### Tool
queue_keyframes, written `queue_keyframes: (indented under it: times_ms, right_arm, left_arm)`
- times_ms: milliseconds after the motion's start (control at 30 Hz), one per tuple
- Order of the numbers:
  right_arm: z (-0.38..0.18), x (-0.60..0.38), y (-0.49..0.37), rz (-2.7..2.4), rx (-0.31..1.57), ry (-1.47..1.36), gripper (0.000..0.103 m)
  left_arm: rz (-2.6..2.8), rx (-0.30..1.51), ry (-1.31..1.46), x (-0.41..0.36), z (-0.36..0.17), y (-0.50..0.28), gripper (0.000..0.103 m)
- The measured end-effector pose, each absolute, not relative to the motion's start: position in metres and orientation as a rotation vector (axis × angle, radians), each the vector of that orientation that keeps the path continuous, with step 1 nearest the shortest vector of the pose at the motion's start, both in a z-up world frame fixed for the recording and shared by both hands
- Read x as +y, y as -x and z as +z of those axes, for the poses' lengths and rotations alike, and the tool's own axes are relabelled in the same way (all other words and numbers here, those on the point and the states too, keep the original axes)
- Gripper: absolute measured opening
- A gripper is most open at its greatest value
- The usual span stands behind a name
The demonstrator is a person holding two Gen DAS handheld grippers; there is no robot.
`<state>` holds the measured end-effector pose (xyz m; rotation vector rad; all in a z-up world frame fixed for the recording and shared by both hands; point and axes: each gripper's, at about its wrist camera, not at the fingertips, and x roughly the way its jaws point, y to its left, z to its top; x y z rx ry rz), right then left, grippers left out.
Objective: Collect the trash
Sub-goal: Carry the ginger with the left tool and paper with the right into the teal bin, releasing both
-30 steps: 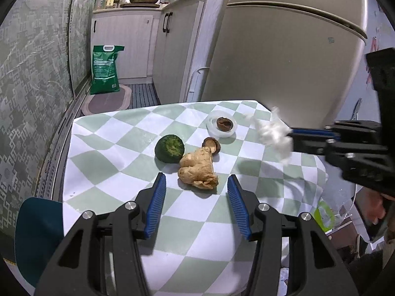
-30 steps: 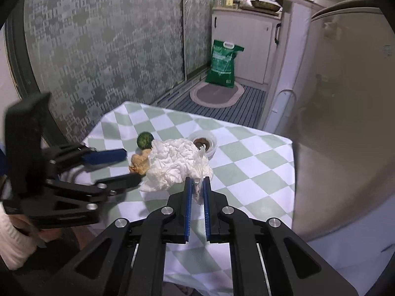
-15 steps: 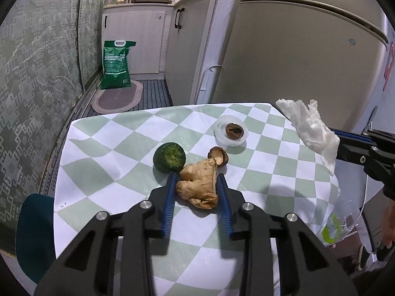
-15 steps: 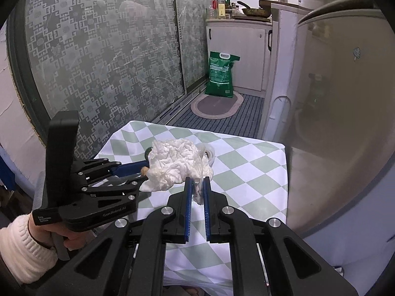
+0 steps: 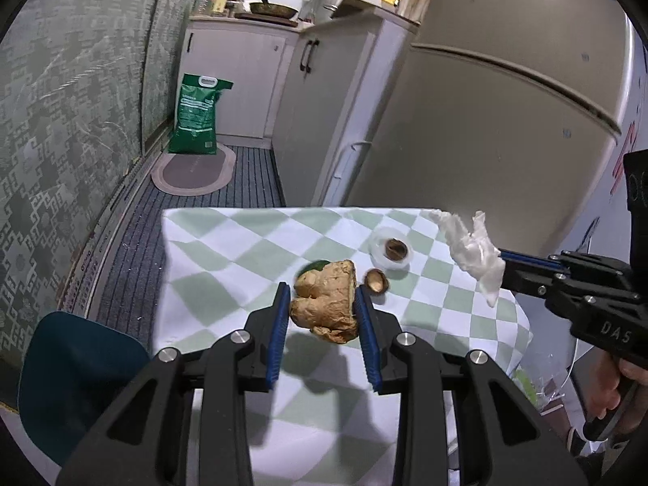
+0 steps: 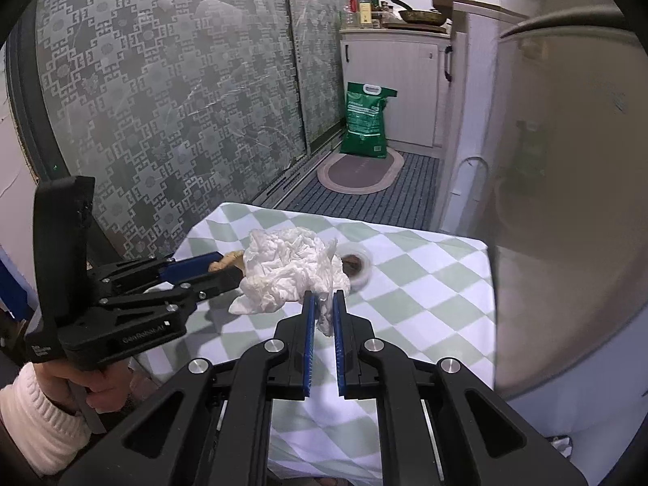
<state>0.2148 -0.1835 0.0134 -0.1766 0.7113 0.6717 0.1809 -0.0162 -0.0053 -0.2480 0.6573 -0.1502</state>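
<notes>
My left gripper [image 5: 322, 295] is shut on a tan ginger root [image 5: 327, 303] and holds it above the green-and-white checked tablecloth [image 5: 227, 251]. A sliver of the dark green round fruit [image 5: 314, 266] shows behind the ginger. A brown nut shell [image 5: 376, 280] lies just right of it. My right gripper [image 6: 322, 303] is shut on a crumpled white tissue [image 6: 289, 269], held in the air over the table; in the left wrist view the tissue [image 5: 472, 249] hangs at the right table edge. From the right wrist view, the left gripper [image 6: 220, 267] carries the ginger [image 6: 229, 260].
A small white dish [image 5: 391, 249] holding another brown shell sits on the table. A beige fridge [image 5: 506, 121] stands behind the table, a blue chair [image 5: 77, 368] at the lower left. A green sack [image 5: 198, 113] and an oval mat [image 5: 194, 170] lie on the kitchen floor.
The left gripper closed on the ginger root and lifted it off the cloth, now covering most of the green fruit. The right gripper kept the tissue, staying about in place.
</notes>
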Motion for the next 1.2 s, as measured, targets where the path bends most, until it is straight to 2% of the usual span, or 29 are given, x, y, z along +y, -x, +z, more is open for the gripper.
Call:
queue_keyframes:
  times_ms: [667,1200]
  right_arm:
    - [0.029,-0.079,-0.199,0.785,0.702,0.254,0.009]
    - [0.018,-0.002,-0.193,0.865,0.747,0.320,0.009]
  left_arm:
    - [0.016,0.617,0.275,0.099,0.000,-0.134,0.035]
    - [0.144,0.741,0.255,0.174,-0.041,-0.113,0.035]
